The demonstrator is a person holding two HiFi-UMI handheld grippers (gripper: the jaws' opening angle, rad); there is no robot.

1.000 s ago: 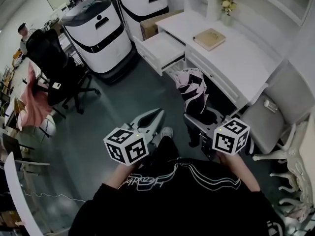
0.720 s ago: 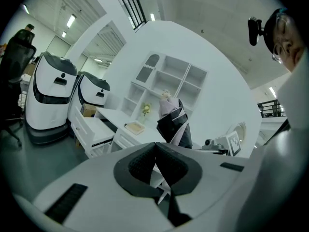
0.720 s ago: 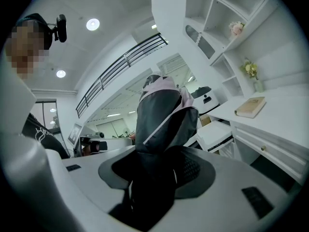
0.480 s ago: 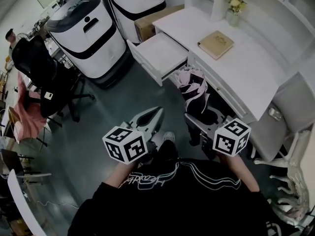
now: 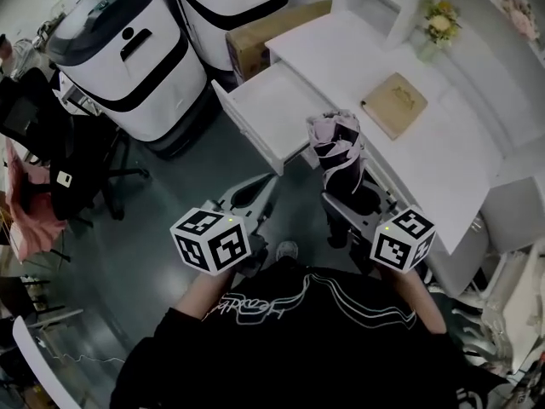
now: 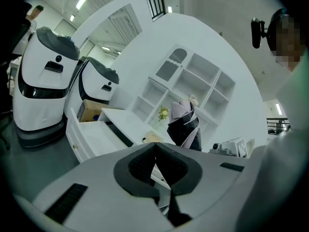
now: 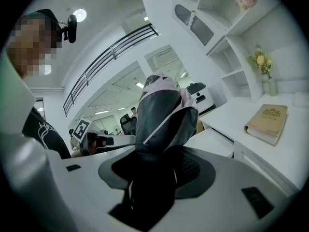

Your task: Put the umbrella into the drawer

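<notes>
A folded black and pink umbrella (image 5: 337, 153) stands upright in my right gripper (image 5: 351, 201), which is shut on its lower end. In the right gripper view the umbrella (image 7: 161, 117) fills the middle, rising from between the jaws. The white drawer (image 5: 260, 109) of the desk is pulled out and open, just left of and beyond the umbrella; the drawer (image 6: 96, 139) also shows in the left gripper view. My left gripper (image 5: 257, 194) is shut with nothing in it, held near the drawer's near corner. In the left gripper view the umbrella (image 6: 185, 125) appears to the right.
The white desk (image 5: 358, 66) carries a tan book (image 5: 395, 102) and a vase of flowers (image 5: 436, 31). Two large white and black machines (image 5: 119, 49) and a cardboard box (image 5: 260, 37) stand left of the desk. A black office chair (image 5: 51, 143) is at the left.
The view has moved closer to the desk and drawer. Both grippers hold their pose; the umbrella now stands nearer the open drawer.
</notes>
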